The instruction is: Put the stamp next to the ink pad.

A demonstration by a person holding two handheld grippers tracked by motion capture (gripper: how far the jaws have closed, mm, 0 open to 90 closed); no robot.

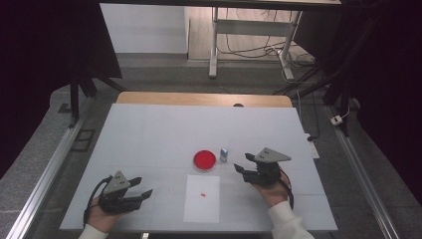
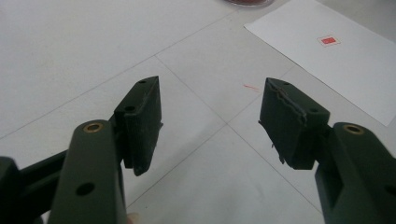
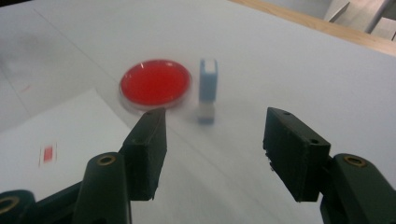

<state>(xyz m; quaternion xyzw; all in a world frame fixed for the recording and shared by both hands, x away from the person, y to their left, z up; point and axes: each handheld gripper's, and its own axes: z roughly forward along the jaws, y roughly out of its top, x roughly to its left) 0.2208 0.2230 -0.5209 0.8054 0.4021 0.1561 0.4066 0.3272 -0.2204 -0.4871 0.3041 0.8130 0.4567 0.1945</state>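
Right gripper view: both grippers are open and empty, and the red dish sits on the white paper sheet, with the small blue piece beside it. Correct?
Not quite. The red dish sits on the bare table, just beyond the far edge of the paper sheet, not on it; the high view shows this. The rest holds: the blue piece stands beside the dish, and the left gripper and right gripper are open and empty.

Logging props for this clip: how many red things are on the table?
2. A round red dish lies just beyond the white paper sheet, beside a small blue and white object. A small red mark sits on the sheet. None appears hidden.
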